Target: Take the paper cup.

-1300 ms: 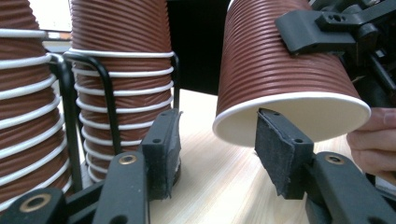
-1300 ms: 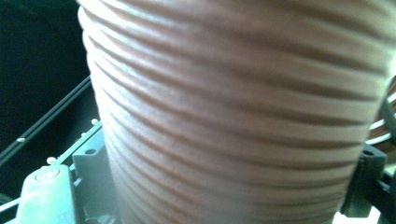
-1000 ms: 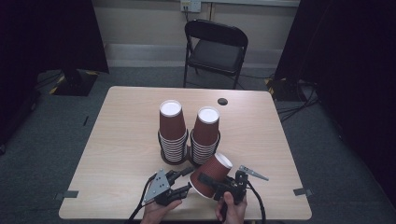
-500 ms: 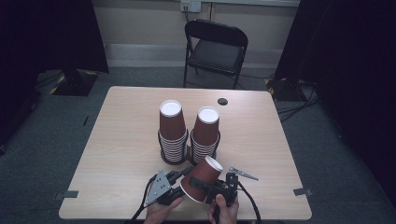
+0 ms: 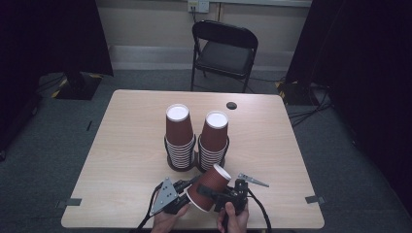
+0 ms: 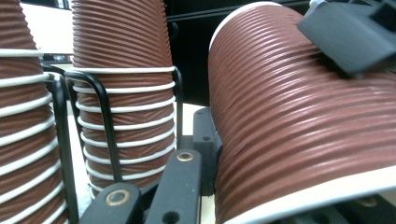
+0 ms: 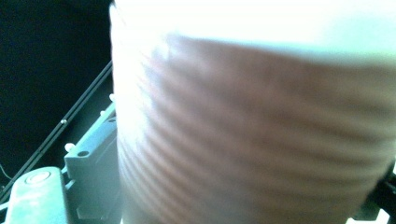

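A brown ribbed paper cup point(image 5: 217, 176) lies tilted above the table's front edge, its white-rimmed mouth toward the person. My right gripper point(image 5: 216, 191) is shut across its side; one of its fingers point(image 6: 345, 32) presses on the cup point(image 6: 303, 130). My left gripper point(image 5: 190, 194) has just been closing on the rim end of the cup, which sits between its jaws with one finger point(image 6: 205, 135) against the wall. In the right gripper view the cup point(image 7: 257, 130) is blurred and very near. Two upside-down cup stacks point(image 5: 179, 133) point(image 5: 214, 136) stand behind in black wire holders point(image 6: 105, 116).
The wooden table point(image 5: 121, 145) has a small black round thing point(image 5: 231, 105) near its far edge. A black folding chair point(image 5: 224, 48) stands behind the table. The stacks are just beyond both grippers. Dark curtains hang at both sides.
The right gripper has carried the cup left and tipped it toward the left gripper. The left jaws have closed around the cup's rim end.
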The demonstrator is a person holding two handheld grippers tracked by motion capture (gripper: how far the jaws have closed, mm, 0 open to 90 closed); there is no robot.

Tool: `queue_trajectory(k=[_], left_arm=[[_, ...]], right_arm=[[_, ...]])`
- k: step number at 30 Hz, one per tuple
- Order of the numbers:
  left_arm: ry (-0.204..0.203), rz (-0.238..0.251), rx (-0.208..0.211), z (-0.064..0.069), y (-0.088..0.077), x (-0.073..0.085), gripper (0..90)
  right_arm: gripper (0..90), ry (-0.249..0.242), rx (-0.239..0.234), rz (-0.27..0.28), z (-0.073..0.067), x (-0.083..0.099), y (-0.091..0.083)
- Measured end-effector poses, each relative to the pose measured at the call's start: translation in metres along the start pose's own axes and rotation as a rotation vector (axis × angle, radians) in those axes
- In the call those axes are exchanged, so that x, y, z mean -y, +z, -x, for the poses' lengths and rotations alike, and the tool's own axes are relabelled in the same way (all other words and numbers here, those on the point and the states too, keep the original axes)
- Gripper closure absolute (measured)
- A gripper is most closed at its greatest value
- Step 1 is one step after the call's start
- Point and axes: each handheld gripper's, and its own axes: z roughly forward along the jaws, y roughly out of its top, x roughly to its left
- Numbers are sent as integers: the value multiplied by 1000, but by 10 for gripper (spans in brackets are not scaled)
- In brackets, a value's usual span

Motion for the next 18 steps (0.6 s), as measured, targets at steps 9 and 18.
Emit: queue_trajectory(k=[9, 18], left_arm=[[-25, -30, 22, -1, -2, -3, 850], [-48, -95, 35, -5, -7, -11, 853]], right_arm=[[121, -37, 15, 67, 1, -10, -9], [117, -68, 46, 118, 3, -25, -16]])
